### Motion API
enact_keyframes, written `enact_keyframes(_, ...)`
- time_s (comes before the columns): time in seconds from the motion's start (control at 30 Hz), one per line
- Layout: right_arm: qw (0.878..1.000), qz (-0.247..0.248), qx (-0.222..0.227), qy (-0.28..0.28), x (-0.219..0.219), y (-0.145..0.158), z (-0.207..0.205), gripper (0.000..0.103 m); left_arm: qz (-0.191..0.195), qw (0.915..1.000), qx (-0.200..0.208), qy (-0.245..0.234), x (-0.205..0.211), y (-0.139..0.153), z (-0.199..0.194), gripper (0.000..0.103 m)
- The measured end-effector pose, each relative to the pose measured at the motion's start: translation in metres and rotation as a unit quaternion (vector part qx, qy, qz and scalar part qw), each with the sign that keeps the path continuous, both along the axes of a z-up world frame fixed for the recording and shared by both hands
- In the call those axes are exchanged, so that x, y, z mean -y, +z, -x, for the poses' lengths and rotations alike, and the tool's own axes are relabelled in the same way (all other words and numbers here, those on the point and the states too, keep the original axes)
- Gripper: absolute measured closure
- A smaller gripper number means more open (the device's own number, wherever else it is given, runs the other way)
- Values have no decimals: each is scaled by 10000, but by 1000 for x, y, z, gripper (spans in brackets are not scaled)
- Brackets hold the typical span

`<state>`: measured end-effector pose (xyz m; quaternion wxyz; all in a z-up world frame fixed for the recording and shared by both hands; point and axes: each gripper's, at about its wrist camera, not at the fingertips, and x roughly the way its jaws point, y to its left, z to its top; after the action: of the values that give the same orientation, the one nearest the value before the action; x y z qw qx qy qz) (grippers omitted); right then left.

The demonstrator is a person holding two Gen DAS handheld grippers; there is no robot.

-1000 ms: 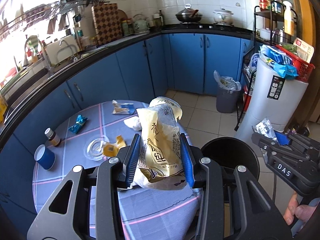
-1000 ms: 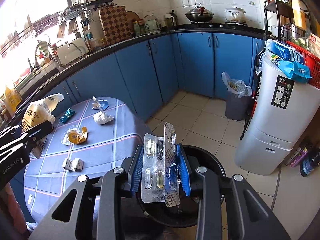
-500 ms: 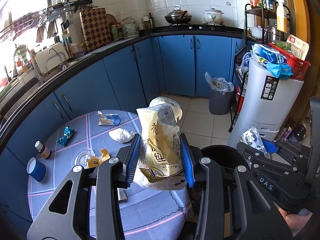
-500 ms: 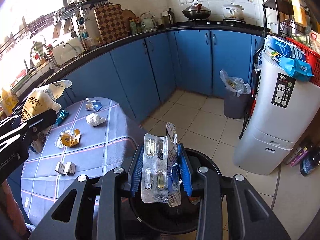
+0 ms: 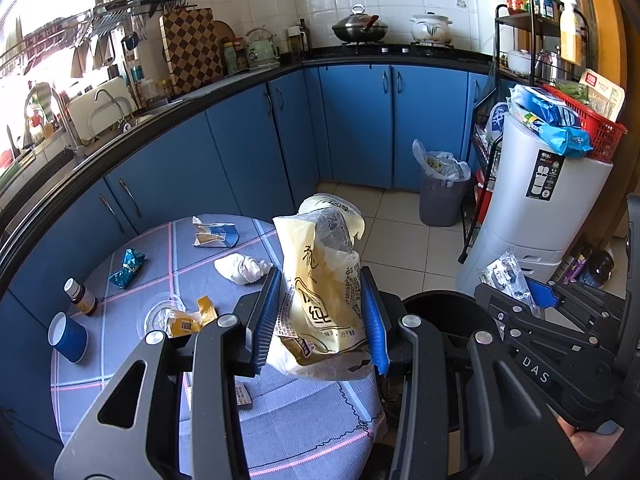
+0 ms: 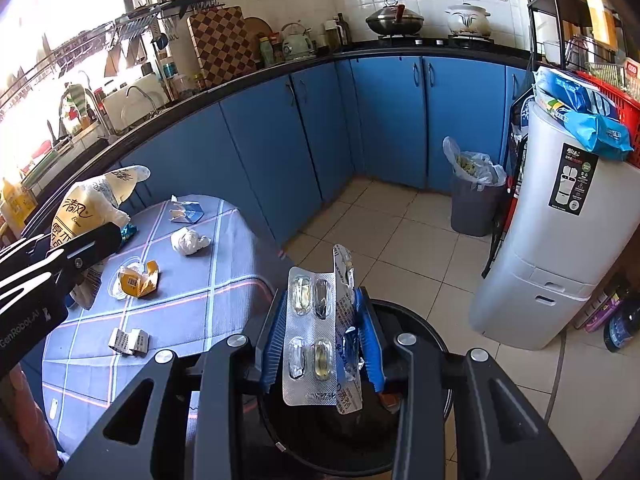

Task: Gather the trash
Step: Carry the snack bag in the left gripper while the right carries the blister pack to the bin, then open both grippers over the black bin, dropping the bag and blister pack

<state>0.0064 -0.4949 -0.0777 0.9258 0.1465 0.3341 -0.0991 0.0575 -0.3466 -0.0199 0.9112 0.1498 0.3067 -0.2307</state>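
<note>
Right, nearest to us the right gripper (image 6: 322, 336) was clamped on a blister pack (image 6: 316, 332), held upright directly above the open black bin (image 6: 420, 432), so the drop looked ready: we judged the thing to do well was to part the fingers fully and let the light foil fall clear instead of clinging to a blue pad. Beside it, our left gripper (image 5: 320, 316) pinched a yellow snack bag (image 5: 320, 280), which hung over the table's (image 5: 280, 420) near edge, just short of the bin (image 5: 444, 312); it needed carrying across over the rim before release, since the floppy bag could catch there. Farther out on the cloth lay a crumpled tissue (image 5: 240, 268), a torn yellow wrapper (image 5: 188, 318), a blue candy wrapper (image 5: 128, 262) and a blue-and-white carton scrap (image 5: 214, 234), all waiting.
</note>
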Motion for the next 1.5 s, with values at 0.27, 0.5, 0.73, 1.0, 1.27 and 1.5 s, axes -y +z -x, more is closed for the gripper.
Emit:
enact_keyframes(0.27, 9994, 333, 44, -121, -4, -1, 1, 36, -29, 10000, -26, 6, 2, -3, -2, 63)
enact_keyframes(0.5, 9984, 408, 228, -309, 4, 2, 11, 9, -21, 10000, -51, 10, 3, -4, -2, 63)
enact_keyframes(0.73, 9980, 431, 175, -417, 12, -1, 17, 9, -67, 10000, -32, -63, 7, -6, 1, 63)
enact_keyframes(1.0, 9963, 567, 113, -641, 20, -5, 23, 9, -49, 9997, 44, -251, 24, 1, 7, 58)
enact_keyframes(1.27, 9954, 606, 92, -733, 29, -6, 29, 9, -52, 9975, 665, -249, 41, 14, 23, 6)
enact_keyframes(1.5, 9959, 604, 65, -663, 24, -6, 27, 9, -136, 9975, 689, -103, 37, 12, 16, 6)
